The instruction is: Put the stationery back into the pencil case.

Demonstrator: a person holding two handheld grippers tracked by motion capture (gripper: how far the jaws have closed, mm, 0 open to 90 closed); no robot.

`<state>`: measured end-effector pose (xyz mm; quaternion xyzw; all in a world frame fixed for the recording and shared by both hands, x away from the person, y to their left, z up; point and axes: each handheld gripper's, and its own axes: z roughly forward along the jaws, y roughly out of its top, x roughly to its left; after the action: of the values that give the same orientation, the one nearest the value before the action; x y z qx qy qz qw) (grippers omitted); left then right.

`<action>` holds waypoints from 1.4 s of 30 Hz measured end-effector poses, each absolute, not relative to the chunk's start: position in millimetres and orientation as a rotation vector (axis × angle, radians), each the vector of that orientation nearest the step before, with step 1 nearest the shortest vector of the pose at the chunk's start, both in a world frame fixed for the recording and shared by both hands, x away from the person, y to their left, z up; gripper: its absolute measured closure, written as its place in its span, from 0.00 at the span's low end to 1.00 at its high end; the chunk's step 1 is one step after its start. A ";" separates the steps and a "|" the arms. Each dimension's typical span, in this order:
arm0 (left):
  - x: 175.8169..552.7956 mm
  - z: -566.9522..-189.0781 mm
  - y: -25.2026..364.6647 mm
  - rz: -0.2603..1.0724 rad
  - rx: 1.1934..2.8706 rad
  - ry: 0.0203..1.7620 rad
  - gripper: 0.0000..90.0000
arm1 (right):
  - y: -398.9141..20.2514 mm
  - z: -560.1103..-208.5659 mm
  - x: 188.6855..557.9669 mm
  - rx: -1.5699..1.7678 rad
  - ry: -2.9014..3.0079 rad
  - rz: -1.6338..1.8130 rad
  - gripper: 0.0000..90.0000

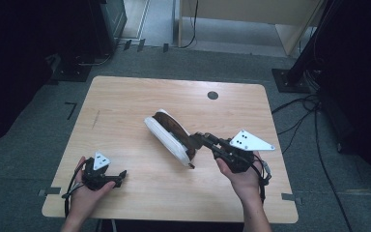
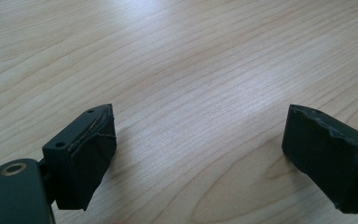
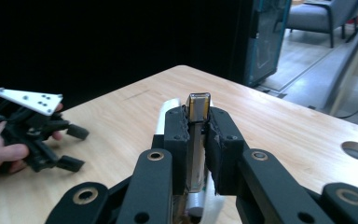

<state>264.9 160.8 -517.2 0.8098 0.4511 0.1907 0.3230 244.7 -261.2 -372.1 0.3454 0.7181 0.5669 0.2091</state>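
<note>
pale wood tabletop (image 1: 125,101), rounded corners, small dark round port (image 1: 212,95) near far edge; grey carpet floor (image 1: 24,145) around it.

right tool (image 1: 199,140) gripped in right hand (image 1: 241,176) at near right of tabletop, grey three-cornered plate on top. jaws clamped tight on the rim of a white shoe (image 1: 168,137) with dark brown inside. seen from the high view: shoe tilted, toe end toward the far left, heel end at the jaws, near the middle of the tabletop; whether any part of the sole rests on the wood, cannot tell. seen from the right gripper view: right tool (image 3: 198,123) closed on a thin upright edge of the shoe (image 3: 198,140), pads pressing from both sides, white part of the shoe visible beyond and below the jaws.

left tool (image 1: 118,176) held in left hand (image 1: 84,191) at near left of tabletop, well apart from the shoe, pointing toward the right. jaws wide apart, nothing between them. seen from the left gripper view: left tool (image 2: 196,154) low over bare wood grain, both black pads (image 2: 91,161) worn and torn at the edges. also seen from the right gripper view at far left: left tool (image 3: 74,147) spread open, left hand (image 3: 0,149) around its body.

black equipment stands and cables on the floor at both sides of the tabletop.
</note>
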 end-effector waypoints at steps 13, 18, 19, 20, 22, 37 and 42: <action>265.9 -518.7 161.4 0.497 2.107 1.189 0.11 | -244.9 -392.6 269.9 1.023 2.024 1.556 0.89; 265.9 -518.7 161.5 0.497 2.108 1.188 0.11 | -233.9 -404.5 277.3 1.047 2.041 1.517 0.88; 265.9 -518.6 161.6 0.497 2.110 1.186 0.11 | -231.9 -406.7 278.5 1.046 2.045 1.497 0.88; 265.9 -518.7 161.6 0.497 2.109 1.186 0.11 | -229.5 -408.8 279.6 1.049 2.049 1.474 0.88; 265.9 -518.7 161.6 0.498 2.109 1.187 0.11 | -226.6 -413.5 282.4 1.056 2.061 1.461 0.88; 266.2 -518.7 161.2 0.497 2.109 1.188 0.11 | -207.0 -437.3 294.3 1.097 2.158 1.311 0.88; 266.2 -518.6 161.2 0.498 2.109 1.188 0.11 | -203.6 -440.3 298.6 1.112 2.175 1.298 0.88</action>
<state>266.2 161.2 -518.6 0.8061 0.4538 0.1901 0.3289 298.6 -203.6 -440.3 0.3951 0.7724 0.4610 0.1865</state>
